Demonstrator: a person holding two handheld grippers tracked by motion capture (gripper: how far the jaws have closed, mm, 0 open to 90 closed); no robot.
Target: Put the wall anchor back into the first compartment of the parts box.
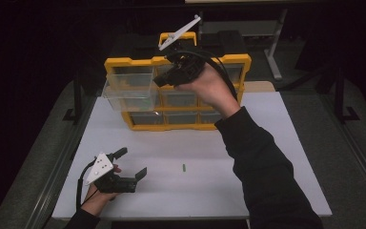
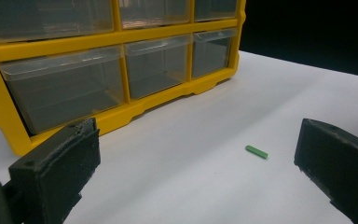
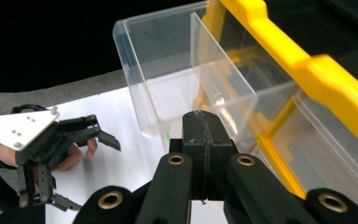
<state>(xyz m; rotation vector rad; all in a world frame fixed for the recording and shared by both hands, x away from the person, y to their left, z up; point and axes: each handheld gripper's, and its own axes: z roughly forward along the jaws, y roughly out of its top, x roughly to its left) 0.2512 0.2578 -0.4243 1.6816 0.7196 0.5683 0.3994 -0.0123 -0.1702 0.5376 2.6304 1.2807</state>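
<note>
A yellow drawer organizer (image 1: 119,63) stands at the back of the white table top (image 1: 276,143). Its clear top-left drawer (image 1: 128,93) is pulled out toward me. My right gripper (image 1: 159,82) hangs just right of that drawer, level with its rim. In the right gripper view the right gripper (image 3: 205,135) is shut, pads together, nothing showing between them, with the drawer (image 3: 168,56) right in front. My left gripper (image 1: 133,163) rests open at the front left. A small green piece (image 2: 256,151) lies on the table ahead of the left gripper (image 2: 196,163), apart from both jaws.
Below the open drawer, the organizer (image 2: 56,46) has more clear drawers, all pushed in. A carrying handle (image 1: 177,36) tops it. The green piece (image 1: 183,167) lies about mid-table. Dark floor surrounds the table, with a metal stand (image 1: 76,102) at the left.
</note>
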